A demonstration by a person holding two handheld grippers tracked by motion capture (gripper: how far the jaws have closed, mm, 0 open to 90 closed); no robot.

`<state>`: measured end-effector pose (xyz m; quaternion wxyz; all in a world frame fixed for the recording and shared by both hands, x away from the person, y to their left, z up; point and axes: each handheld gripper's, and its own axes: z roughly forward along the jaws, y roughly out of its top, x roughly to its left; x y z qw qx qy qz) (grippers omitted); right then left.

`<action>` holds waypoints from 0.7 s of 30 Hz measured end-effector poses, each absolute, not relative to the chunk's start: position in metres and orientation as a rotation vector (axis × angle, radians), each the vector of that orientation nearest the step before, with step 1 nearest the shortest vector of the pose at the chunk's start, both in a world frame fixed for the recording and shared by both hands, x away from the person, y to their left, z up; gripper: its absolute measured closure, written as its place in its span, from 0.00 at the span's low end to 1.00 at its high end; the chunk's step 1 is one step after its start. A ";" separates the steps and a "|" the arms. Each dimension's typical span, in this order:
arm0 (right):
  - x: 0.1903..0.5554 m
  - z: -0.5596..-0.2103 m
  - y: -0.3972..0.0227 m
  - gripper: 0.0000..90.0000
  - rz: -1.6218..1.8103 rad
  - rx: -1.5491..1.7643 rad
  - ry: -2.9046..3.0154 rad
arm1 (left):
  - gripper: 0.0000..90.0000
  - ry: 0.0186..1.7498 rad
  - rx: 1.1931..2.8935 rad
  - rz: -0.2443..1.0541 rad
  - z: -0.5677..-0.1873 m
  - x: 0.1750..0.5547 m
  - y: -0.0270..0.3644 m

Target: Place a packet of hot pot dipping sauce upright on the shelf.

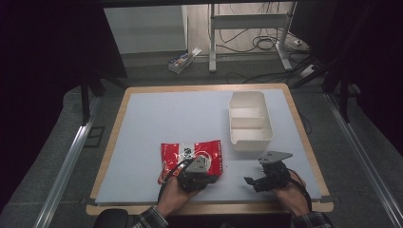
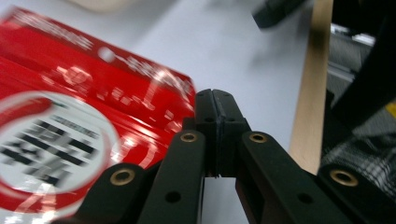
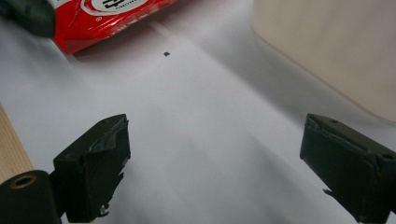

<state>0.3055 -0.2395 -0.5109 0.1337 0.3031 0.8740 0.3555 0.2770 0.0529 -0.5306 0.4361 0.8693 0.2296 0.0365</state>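
Beside the red packet [image 2: 93, 98], the left claw [image 2: 215, 100] is pressed together, empty; the right claw [image 3: 215, 163] gapes wide

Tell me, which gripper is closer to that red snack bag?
Left. The left gripper sits at the red bag's near edge, jaws shut beside it. The right gripper is open over bare mat, off to the bag's right.

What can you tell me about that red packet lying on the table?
The red packet is a flat, glossy pouch that looks like plastic film, with white lettering and a round white label with dark print. It lies flat on the pale sheet, near the front edge, left of the white tub. The left gripper sits over its near edge with jaws shut; whether they pinch it is unclear.
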 end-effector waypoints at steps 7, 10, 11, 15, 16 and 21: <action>0.306 -0.511 -0.239 0.09 1.031 0.877 2.537 | 1.00 0.582 2.221 0.187 -0.536 0.284 0.036; 0.306 -0.512 -0.239 0.09 1.029 0.875 2.538 | 1.00 0.584 2.241 0.227 -0.535 0.288 0.030; 0.306 -0.512 -0.239 0.09 1.029 0.875 2.538 | 1.00 0.584 2.241 0.227 -0.535 0.288 0.030; 0.306 -0.512 -0.239 0.09 1.028 0.875 2.543 | 1.00 0.624 2.262 0.284 -0.535 0.299 0.028; 0.306 -0.512 -0.239 0.09 1.028 0.875 2.543 | 1.00 0.646 2.251 0.291 -0.534 0.303 0.028; 0.306 -0.512 -0.239 0.09 1.029 0.884 2.544 | 1.00 0.664 2.180 0.243 -0.525 0.307 0.036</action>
